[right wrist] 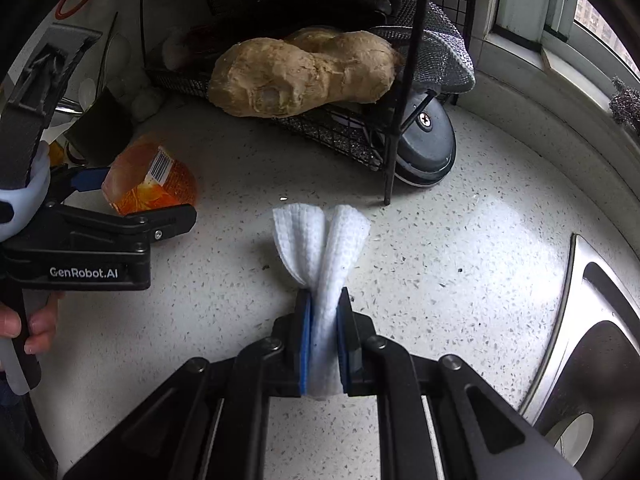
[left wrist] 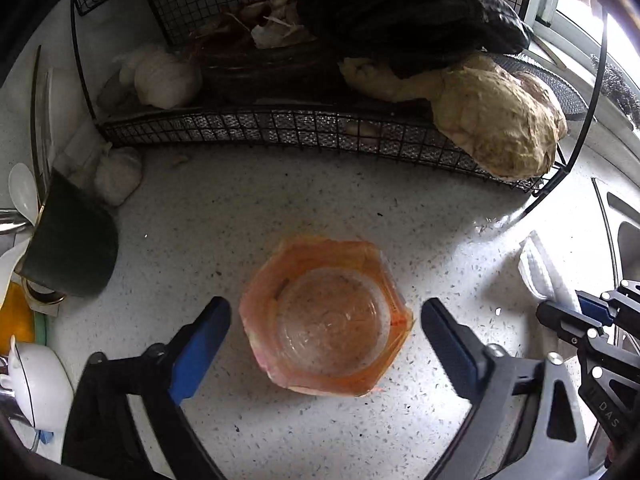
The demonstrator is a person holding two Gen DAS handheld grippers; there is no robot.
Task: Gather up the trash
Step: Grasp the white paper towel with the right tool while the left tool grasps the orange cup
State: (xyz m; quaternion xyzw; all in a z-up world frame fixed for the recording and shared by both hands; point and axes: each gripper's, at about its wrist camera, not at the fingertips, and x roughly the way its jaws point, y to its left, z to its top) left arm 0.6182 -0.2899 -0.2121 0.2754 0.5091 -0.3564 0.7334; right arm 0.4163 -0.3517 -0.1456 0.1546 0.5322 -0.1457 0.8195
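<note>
My right claw [right wrist: 324,332] is pinching one white paper towel [right wrist: 320,248], its blue pads pressed into the wad low down so the loose upper folds fan out ahead of the fingers; I judge that grip is tight enough to carry it off the speckled counter [right wrist: 460,272] without dropping it. My left claw [left wrist: 326,330] is spread wide, one finger on each side of the single orange plastic cup [left wrist: 326,318], which sits upright on the counter with its open mouth toward the camera. Neither finger touches it, so I take this as lining up for a squeeze across its crumpled wrapper. That makes two pieces of trash in reach: the towel held, the cup not yet gripped. Behind the cup stands one black wire rack [left wrist: 304,128], holding a big ginger root [left wrist: 496,120] and garlic [left wrist: 166,78], food rather than rubbish, so I leave it be. A steel sink [right wrist: 592,340] lies to my right.
</note>
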